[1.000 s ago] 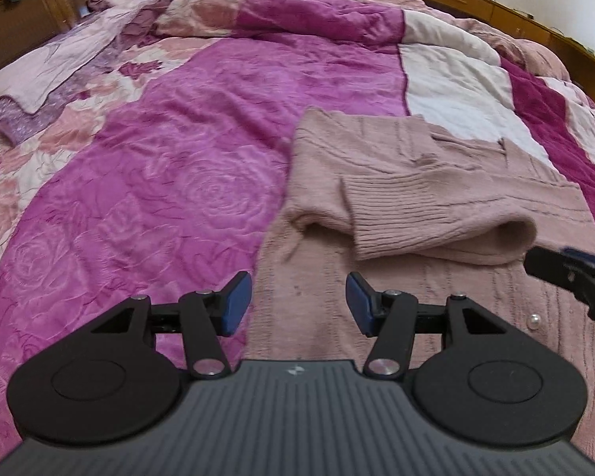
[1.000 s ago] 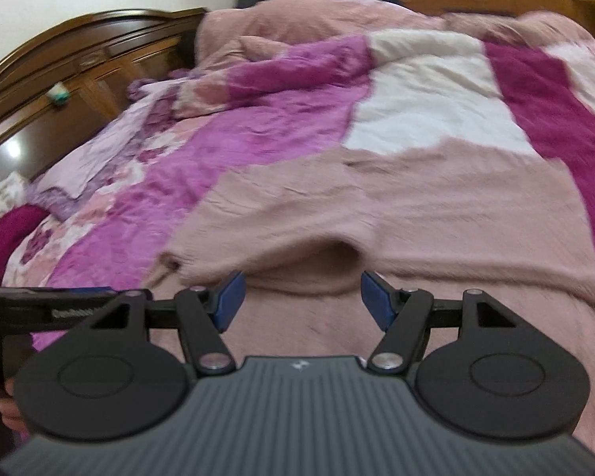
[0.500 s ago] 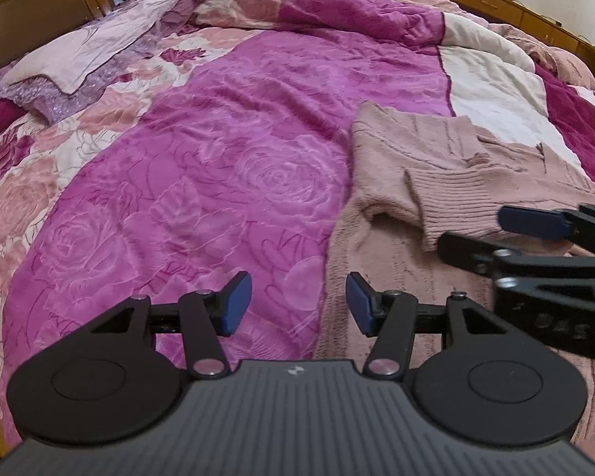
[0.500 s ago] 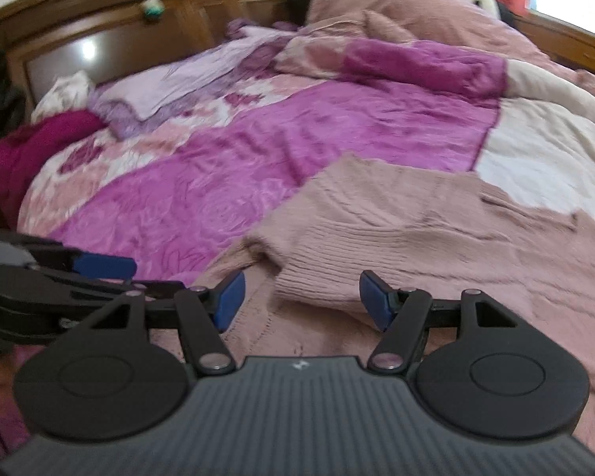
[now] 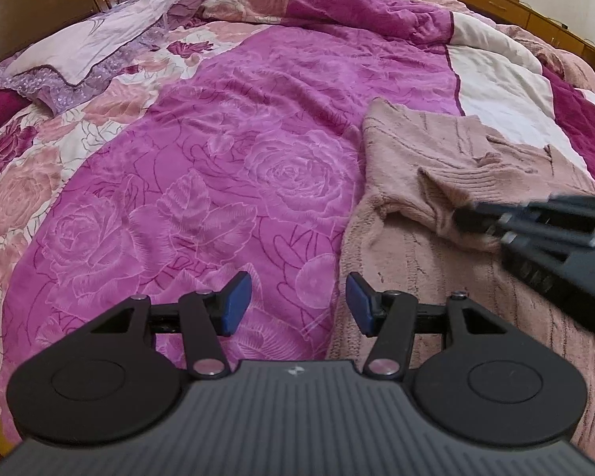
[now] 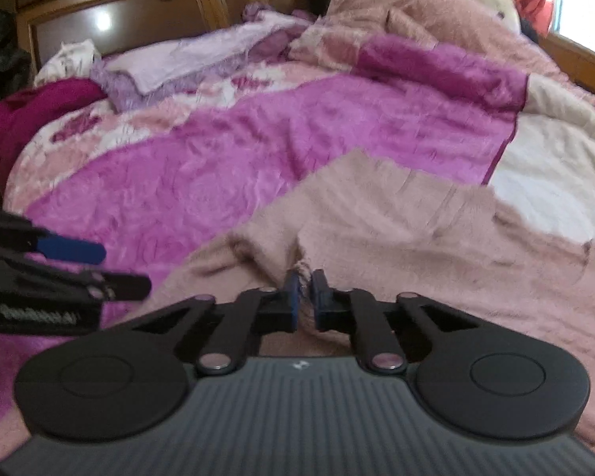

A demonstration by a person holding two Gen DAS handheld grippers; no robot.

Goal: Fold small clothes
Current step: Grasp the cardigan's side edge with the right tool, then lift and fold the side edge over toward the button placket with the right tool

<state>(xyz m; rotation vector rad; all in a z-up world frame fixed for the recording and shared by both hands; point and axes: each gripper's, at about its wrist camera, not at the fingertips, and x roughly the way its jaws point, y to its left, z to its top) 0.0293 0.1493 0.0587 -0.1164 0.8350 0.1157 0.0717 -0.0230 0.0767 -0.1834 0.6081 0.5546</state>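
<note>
White lettering runs along the side of the left hand-held gripper (image 6: 65,273) where it enters the right wrist view, but blur leaves it unreadable; a small pale logo mark sits on the ribbed grey body of each tool, also too small to read.

The right hand-held gripper (image 6: 304,291) is low over the bed, pointing toward the wooden headboard (image 6: 111,20), its blue pads nearly closed on a bunched ridge of the pink knit sweater (image 6: 416,238) — the fabric is pinched between them and rises in a small fold. In the left wrist view this gripper comes in from the right edge, its tips at the ribbed cuff (image 5: 460,186) of the sleeve that lies folded across the sweater's body.

The left hand-held gripper (image 5: 298,302) is held wide open with nothing between its pads. It hovers just over the sweater's left edge, one pad above the magenta rose-patterned quilt (image 5: 226,166) and the other above the knit.

The sweater lies spread flat on the quilt, toward the bed's right side — partly over a cream patch. A lilac pillowcase (image 5: 83,51) lies near the headboard.
</note>
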